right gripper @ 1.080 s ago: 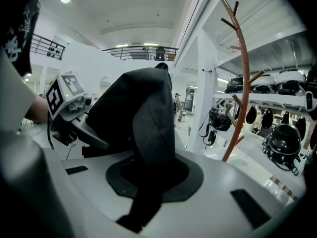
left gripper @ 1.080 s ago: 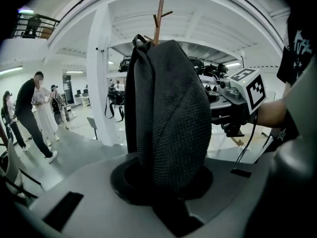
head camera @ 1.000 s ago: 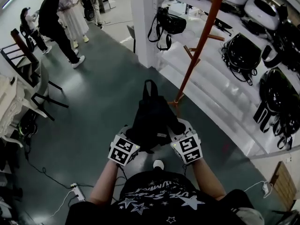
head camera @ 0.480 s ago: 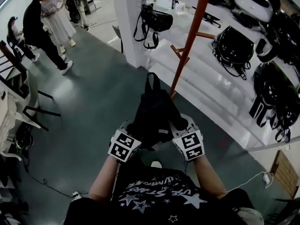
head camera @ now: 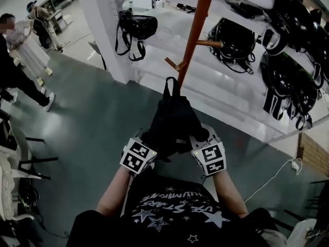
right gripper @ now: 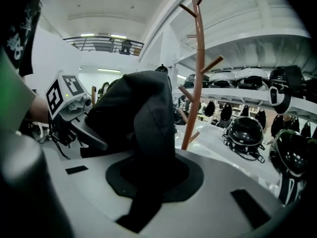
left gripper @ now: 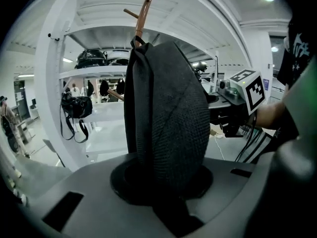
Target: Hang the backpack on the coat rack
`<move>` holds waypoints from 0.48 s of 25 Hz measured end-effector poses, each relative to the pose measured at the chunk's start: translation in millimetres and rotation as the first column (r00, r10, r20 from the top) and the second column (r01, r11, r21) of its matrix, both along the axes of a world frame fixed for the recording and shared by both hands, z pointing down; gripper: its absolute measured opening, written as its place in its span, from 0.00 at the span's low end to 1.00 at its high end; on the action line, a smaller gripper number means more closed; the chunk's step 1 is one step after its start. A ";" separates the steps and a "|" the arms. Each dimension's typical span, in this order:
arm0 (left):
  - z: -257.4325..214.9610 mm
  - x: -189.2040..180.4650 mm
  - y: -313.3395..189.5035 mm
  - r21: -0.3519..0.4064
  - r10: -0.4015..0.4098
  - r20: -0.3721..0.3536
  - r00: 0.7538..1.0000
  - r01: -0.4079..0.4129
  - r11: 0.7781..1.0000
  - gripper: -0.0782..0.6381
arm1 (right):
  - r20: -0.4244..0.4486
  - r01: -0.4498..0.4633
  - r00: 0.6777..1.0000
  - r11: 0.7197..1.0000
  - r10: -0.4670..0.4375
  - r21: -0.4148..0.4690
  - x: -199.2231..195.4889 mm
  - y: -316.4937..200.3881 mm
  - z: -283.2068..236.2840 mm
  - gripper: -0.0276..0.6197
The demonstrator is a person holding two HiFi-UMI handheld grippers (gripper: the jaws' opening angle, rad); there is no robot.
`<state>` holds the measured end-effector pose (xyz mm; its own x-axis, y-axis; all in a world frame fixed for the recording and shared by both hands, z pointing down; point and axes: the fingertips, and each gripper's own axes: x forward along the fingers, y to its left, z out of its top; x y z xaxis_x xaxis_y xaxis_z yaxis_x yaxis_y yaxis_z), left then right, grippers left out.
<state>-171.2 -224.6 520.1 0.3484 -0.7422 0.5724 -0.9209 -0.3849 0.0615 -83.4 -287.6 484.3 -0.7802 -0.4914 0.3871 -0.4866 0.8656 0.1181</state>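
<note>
A black backpack (head camera: 172, 120) hangs between my two grippers in front of my chest, top loop (head camera: 171, 84) pointing at the coat rack. My left gripper (head camera: 148, 138) is shut on its left side and my right gripper (head camera: 198, 137) on its right side; the fabric hides the fingertips. The orange-brown coat rack (head camera: 193, 35) stands just beyond the loop, short pegs (head camera: 174, 64) sticking out low down. In the left gripper view the backpack (left gripper: 168, 118) fills the jaws with the rack (left gripper: 142, 14) behind it. In the right gripper view the backpack (right gripper: 143, 118) is clamped, the rack (right gripper: 198, 73) just right.
White shelving (head camera: 169, 73) behind the rack carries black helmets and headsets (head camera: 234, 35). A black bag (head camera: 134, 27) hangs by a white pillar (head camera: 100, 30). People (head camera: 20, 60) stand far left. A chair (head camera: 20, 156) is at the left, a white cable (head camera: 275, 174) on the floor right.
The view has closed in on the coat rack: its pole and pegs now stand right beyond the backpack's loop. Both grippers still hold the backpack the same way. The people have slid leftward.
</note>
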 end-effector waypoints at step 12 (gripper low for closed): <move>-6.7 -28.1 -69.5 -0.012 0.233 -0.028 0.972 -0.233 0.972 0.24 | -0.025 -0.242 0.970 0.970 0.242 -0.015 -15.3 -46.0 -5.9 0.14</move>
<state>-199.3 -294.1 513.4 0.5257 -0.6301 0.5714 -0.8039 -0.5877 0.0915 -98.7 -333.6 478.4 -0.6298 -0.6573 0.4139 -0.6790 0.7247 0.1176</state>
